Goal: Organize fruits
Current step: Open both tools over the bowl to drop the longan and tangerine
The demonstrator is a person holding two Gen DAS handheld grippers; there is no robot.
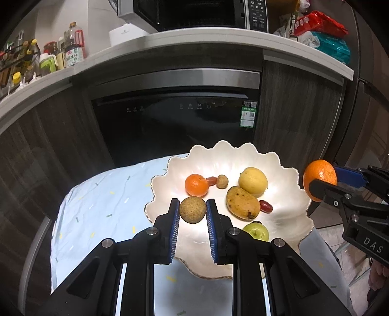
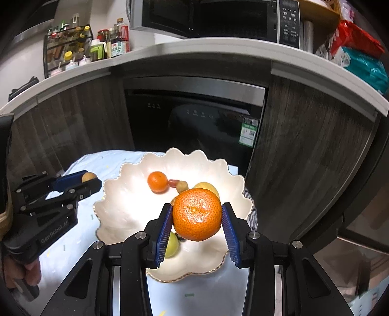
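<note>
A white scalloped bowl (image 1: 287, 218) (image 2: 121, 201) sits on a pale blue cloth. In it lie a small orange (image 1: 196, 185) (image 2: 157, 181), a yellow round fruit (image 1: 252, 181), a mango (image 1: 242, 203), a green fruit (image 1: 255, 231) (image 2: 172, 244), red dates (image 1: 265, 206) and a small brown fruit (image 1: 222, 181) (image 2: 181, 186). My left gripper (image 1: 193, 210) (image 2: 88, 180) is shut on a round brown fruit (image 1: 192, 209) (image 2: 88, 176) over the bowl's left rim. My right gripper (image 2: 197, 215) (image 1: 324, 182) is shut on a big orange (image 2: 197, 214) (image 1: 319, 179) above the bowl's right side.
The cloth-covered table (image 1: 102, 209) stands before a dark built-in appliance (image 1: 175, 121) and wood cabinet fronts. Above runs a white counter (image 1: 194, 41) with a microwave (image 1: 194, 12), bottles (image 1: 73, 46) and snack bags (image 1: 323, 31). A person's hand (image 2: 29, 272) holds the left gripper's handle.
</note>
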